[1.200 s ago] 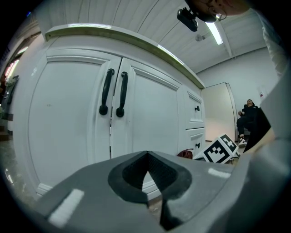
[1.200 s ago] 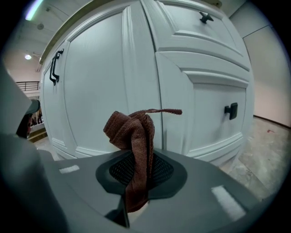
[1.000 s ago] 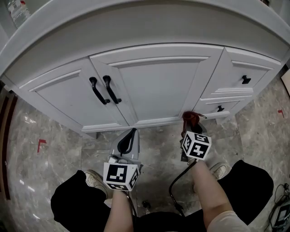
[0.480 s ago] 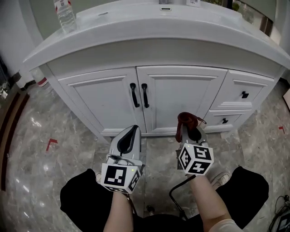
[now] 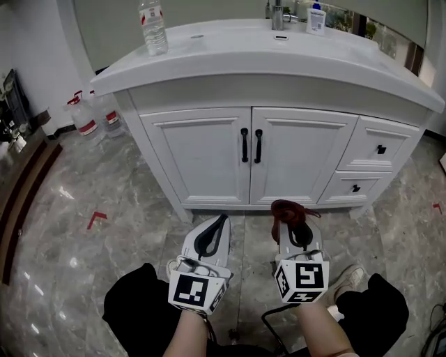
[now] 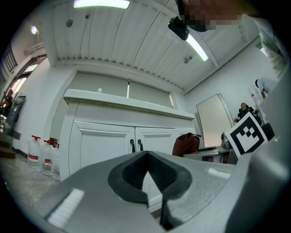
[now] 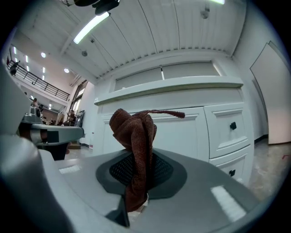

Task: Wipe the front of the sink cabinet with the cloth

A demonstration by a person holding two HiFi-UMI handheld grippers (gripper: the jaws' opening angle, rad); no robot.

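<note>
The white sink cabinet (image 5: pixel 279 150) stands ahead, with two doors bearing black handles (image 5: pixel 251 145) and two drawers at its right. My right gripper (image 5: pixel 293 217) is shut on a dark red-brown cloth (image 5: pixel 287 210), bunched and sticking up from its jaws (image 7: pixel 134 136). It hovers over the floor, short of the cabinet's base. My left gripper (image 5: pixel 212 233) is shut with nothing in it, level with the right one and to its left. In the left gripper view the cabinet doors (image 6: pixel 118 145) lie beyond the closed jaws, with the cloth (image 6: pixel 185 144) at right.
A water bottle (image 5: pixel 152 28) stands on the countertop's left, a tap and soap bottle (image 5: pixel 314 19) at the back. Jugs (image 5: pixel 85 117) sit on the floor left of the cabinet. Grey marble floor (image 5: pixel 104 202) with a red tape mark (image 5: pixel 96 219) surrounds me.
The view has pulled back and tilted up: the cabinet now sits farther off and the countertop shows. Both grippers have drawn away from the cabinet base, the cloth still held.
</note>
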